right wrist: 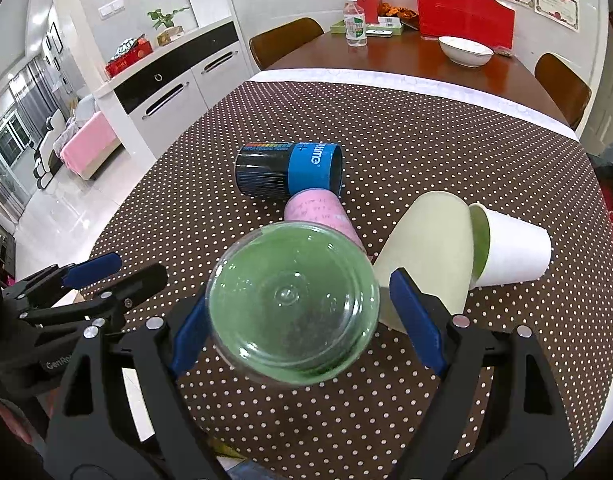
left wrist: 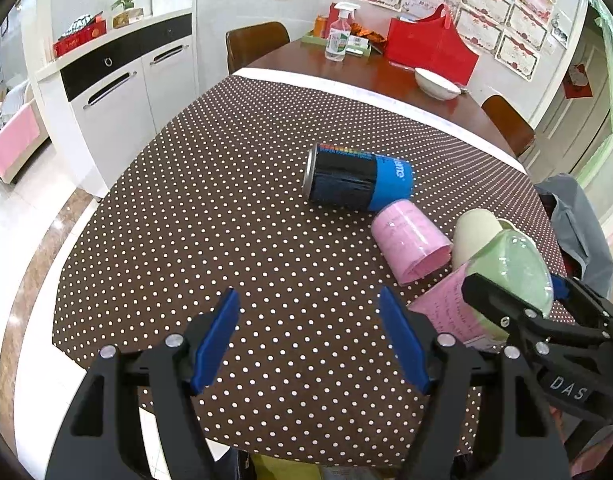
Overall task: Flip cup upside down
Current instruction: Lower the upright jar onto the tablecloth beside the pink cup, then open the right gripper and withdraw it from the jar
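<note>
A clear green-tinted cup (right wrist: 292,304) stands bottom-up between the fingers of my right gripper (right wrist: 302,316). The left pad (right wrist: 188,336) touches it; the right pad (right wrist: 416,316) stands apart, so the jaws are open. In the left wrist view the same cup (left wrist: 510,268) shows at the right with the right gripper (left wrist: 518,300) around it, over a pink label. My left gripper (left wrist: 310,340) is open and empty above the dotted cloth (left wrist: 226,220).
A black and blue can (right wrist: 288,170) lies on its side mid-table. A pink cup (right wrist: 322,212), a cream cup (right wrist: 430,256) and a white paper cup (right wrist: 510,246) lie beside it. A bowl (right wrist: 464,50), spray bottle (right wrist: 354,20) and red bag (right wrist: 464,8) stand at the far end.
</note>
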The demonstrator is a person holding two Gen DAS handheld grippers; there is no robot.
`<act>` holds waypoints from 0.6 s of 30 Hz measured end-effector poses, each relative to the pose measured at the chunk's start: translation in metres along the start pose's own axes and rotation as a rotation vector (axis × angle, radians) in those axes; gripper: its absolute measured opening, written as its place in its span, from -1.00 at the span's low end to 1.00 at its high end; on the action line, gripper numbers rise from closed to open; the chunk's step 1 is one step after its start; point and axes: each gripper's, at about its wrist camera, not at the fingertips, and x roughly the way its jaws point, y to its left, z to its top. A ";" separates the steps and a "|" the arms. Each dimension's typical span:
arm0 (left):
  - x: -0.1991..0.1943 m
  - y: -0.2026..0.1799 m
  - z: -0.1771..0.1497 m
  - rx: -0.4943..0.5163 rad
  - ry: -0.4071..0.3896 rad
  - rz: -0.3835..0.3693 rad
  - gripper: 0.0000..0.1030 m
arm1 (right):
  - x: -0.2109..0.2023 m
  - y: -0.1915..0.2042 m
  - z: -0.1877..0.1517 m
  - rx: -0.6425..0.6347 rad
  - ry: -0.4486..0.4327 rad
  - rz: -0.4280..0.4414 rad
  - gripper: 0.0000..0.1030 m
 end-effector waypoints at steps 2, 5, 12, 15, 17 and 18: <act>-0.005 -0.002 -0.002 0.005 -0.008 0.002 0.38 | -0.005 0.001 -0.003 0.000 -0.008 0.007 0.61; -0.012 -0.006 -0.005 0.011 -0.020 0.006 0.38 | -0.013 0.001 -0.007 0.001 -0.022 0.016 0.62; -0.035 -0.015 -0.016 0.030 -0.065 0.008 0.38 | -0.037 -0.002 -0.015 0.000 -0.066 0.028 0.66; -0.044 -0.020 -0.020 0.043 -0.084 0.010 0.38 | -0.047 -0.003 -0.020 0.003 -0.082 0.026 0.67; -0.052 -0.023 -0.024 0.052 -0.104 0.007 0.38 | -0.052 -0.005 -0.023 0.007 -0.086 0.028 0.68; -0.056 -0.026 -0.026 0.052 -0.114 0.005 0.38 | -0.056 -0.005 -0.025 0.007 -0.091 0.026 0.68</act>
